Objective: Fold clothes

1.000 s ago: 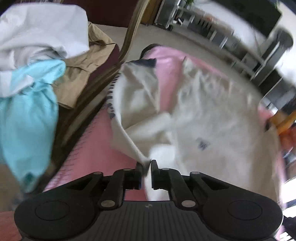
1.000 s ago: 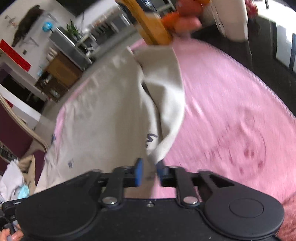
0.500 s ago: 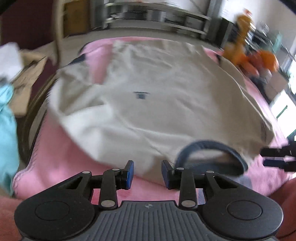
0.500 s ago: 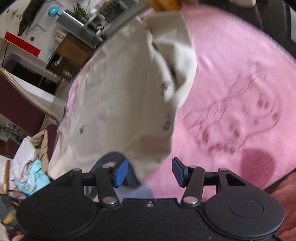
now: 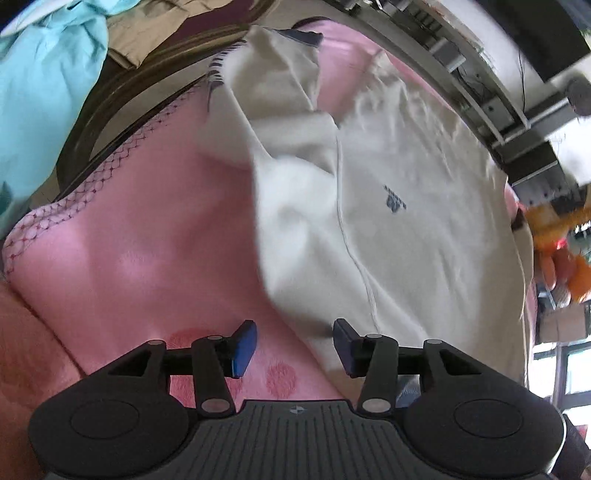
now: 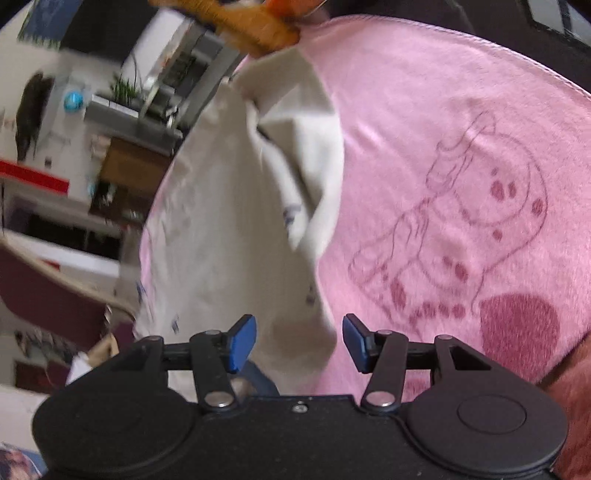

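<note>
No text can be read. The cream shirt (image 5: pixel 424 229) carries a small dark blue logo (image 5: pixel 394 202) on its chest, too blurred to make out; the pink blanket (image 6: pixel 461 155) bears only a drawn cartoon figure.

1. We see the shirt (image 5: pixel 424 221) lying spread on the blanket (image 5: pixel 147 240).
2. Left of the blanket, clothes (image 5: pixel 44 85) are piled on a chair.
3. Beyond the shirt's far corner sits a plush toy (image 6: pixel 255 22).
</note>
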